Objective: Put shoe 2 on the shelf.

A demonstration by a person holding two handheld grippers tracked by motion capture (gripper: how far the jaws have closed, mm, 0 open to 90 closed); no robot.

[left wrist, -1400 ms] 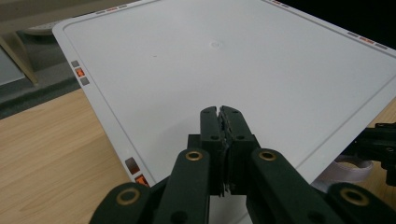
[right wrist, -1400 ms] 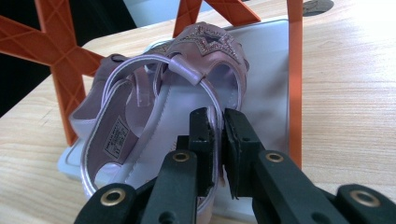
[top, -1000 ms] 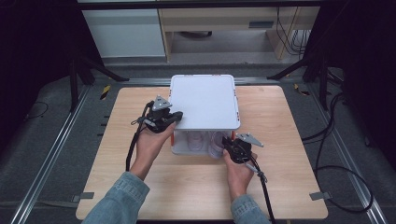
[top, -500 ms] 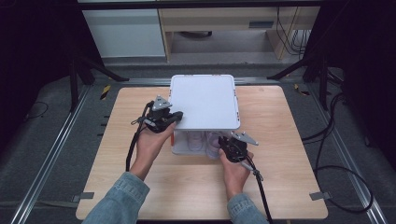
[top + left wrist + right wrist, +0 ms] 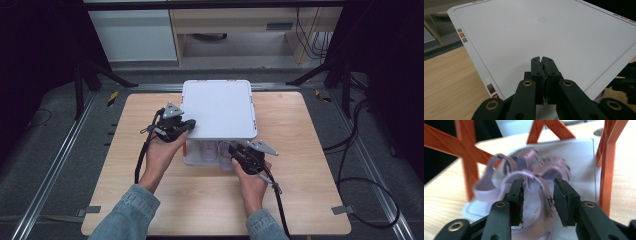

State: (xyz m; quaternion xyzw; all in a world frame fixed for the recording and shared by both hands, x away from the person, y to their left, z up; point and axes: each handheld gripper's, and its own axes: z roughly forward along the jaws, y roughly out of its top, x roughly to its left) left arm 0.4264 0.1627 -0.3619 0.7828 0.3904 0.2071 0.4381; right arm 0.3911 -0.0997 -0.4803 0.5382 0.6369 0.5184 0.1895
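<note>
On a wooden desk (image 5: 150,200), the right gripper (image 5: 537,195) reaches under a white two-tier rack (image 5: 220,107), fingers apart around a pale lilac sandal (image 5: 524,177) on the lower shelf (not yet gripped or pulled out), while the left gripper (image 5: 541,67), fingers together, rests on the rack's top.

The left gripper (image 5: 542,61) is being held over a white shelf top (image 5: 544,32), its jaws pressed together above the panel's near edge. Wooden table (image 5: 446,75) is being shown beside it, and small orange markers (image 5: 462,35) along the rim.
</note>
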